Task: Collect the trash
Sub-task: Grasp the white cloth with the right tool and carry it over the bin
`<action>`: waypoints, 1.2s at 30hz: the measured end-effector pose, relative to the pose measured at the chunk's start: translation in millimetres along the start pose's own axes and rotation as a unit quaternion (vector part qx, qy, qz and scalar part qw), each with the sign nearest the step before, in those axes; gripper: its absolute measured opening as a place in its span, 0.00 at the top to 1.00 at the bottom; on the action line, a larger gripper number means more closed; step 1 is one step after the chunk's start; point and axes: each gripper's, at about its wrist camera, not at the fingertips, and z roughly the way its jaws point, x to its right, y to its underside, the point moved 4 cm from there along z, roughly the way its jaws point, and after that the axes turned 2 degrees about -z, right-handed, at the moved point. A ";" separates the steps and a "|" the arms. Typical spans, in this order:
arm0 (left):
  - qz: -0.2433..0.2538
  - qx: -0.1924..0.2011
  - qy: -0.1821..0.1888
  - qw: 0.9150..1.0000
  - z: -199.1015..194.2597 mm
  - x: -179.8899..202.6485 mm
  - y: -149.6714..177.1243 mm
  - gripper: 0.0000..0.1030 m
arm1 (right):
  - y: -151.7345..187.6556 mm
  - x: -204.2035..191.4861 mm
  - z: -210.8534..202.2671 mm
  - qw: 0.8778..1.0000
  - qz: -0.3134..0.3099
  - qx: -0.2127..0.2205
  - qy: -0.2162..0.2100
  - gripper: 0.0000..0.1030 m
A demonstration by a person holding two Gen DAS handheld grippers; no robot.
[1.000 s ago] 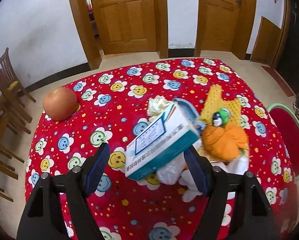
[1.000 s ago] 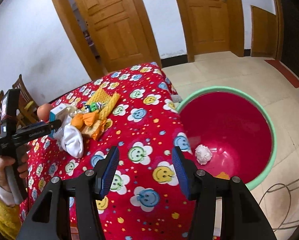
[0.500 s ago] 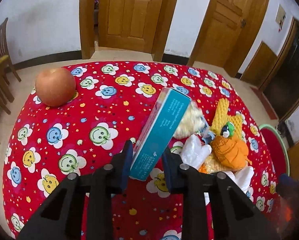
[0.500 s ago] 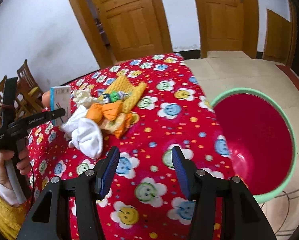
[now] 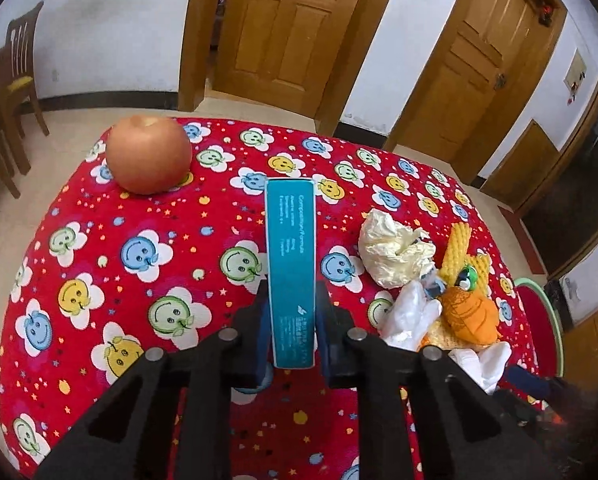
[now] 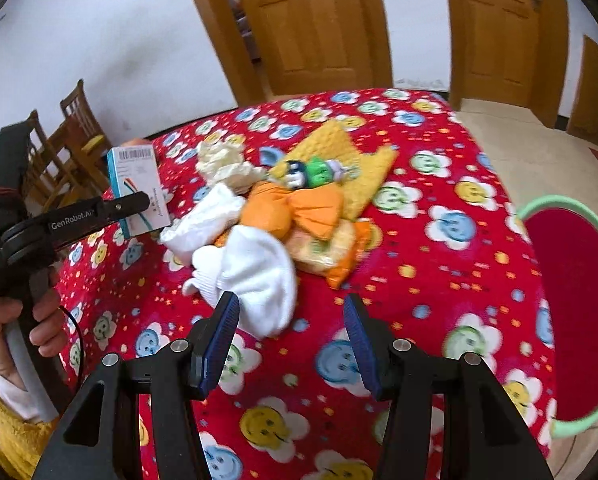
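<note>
Left gripper (image 5: 291, 320) pinches the teal box (image 5: 290, 264) by its lower end. Pads press on both broad faces; the jaws have just been closing onto it. Box stands on end between the fingers, narrow teal side toward the left camera. From the right wrist view the box (image 6: 139, 192) looks held clear of the red cloth (image 5: 139, 240), though its bottom edge is hidden behind the finger, so not certain it is fully off the table.

Right gripper (image 6: 291, 344) has its jaws spread, nothing between them. It hovers just short of the white wad (image 6: 255, 276), the nearest piece of the heap.

Heap, centre-right of the cloth: white wad, orange cloth bundle (image 6: 295, 208), yellow mesh (image 6: 351, 160), a small green toy (image 6: 315, 172) on top, crumpled cream paper (image 6: 223, 160) at the far side. All touching or overlapping.

Apple (image 5: 149, 154) sits alone at the far left corner, well apart from the heap. Likely not trash.

Red basin (image 6: 571, 280) with a green rim stands on the floor past the table's right edge. Looks like the bin.

Step in hand, as I read it: box grasped, carry not begun.

Next move calls for:
- carrying the box across the heap to the basin without knocking the toy;
- opening only once over the rim;
- right gripper going forward and down so the wad sits between the pads before closing. Soft stuff; may drag its neighbours.
</note>
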 end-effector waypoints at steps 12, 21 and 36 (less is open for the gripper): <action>-0.011 -0.002 0.009 1.000 -1.2 -6.5 -1.3 0.82 | -1.7 -13.7 11.5 0.998 -0.012 -0.020 -0.059 0.83; -0.012 -0.002 0.022 1.000 -5.4 -2.8 0.1 0.82 | -0.5 -15.3 -26.2 0.997 -0.037 0.016 -0.061 0.86; 0.020 0.002 0.044 0.999 -22.3 32.1 3.6 0.82 | 19.3 65.6 -93.5 0.995 0.059 0.079 0.007 0.86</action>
